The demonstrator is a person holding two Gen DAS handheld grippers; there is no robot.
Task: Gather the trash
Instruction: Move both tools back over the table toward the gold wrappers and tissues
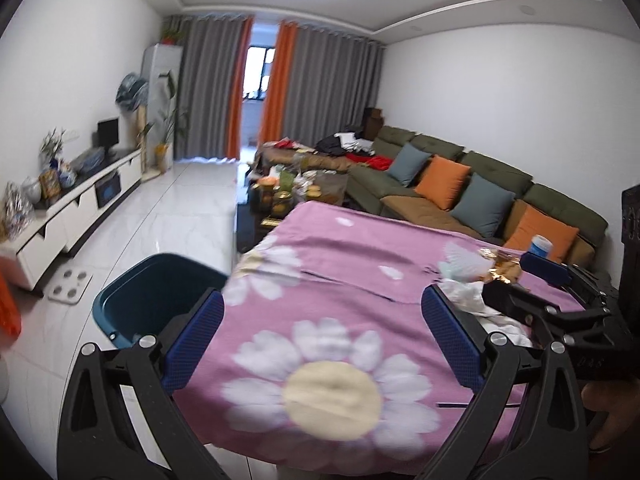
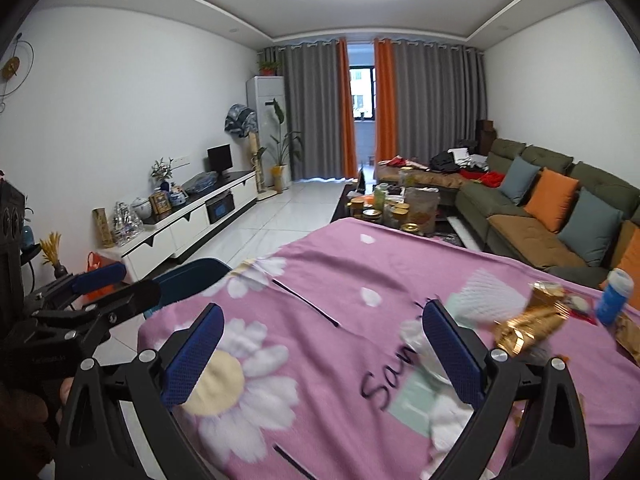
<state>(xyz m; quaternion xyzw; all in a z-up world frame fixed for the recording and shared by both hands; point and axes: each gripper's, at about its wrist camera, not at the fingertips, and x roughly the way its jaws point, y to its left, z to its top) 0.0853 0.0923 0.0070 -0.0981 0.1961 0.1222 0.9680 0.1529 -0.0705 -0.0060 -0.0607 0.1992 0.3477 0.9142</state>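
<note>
Both grippers hovered with fingers spread, holding nothing — the trash pile lay at the surface's right edge, just past the right gripper, far from the left gripper, which sat nearer the bin off the left edge.

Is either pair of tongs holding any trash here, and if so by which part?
Nothing is held. The left tongs and right tongs are both open and empty above the pink flowered cloth; the crumpled gold foil wrapper lies ungripped.
</note>
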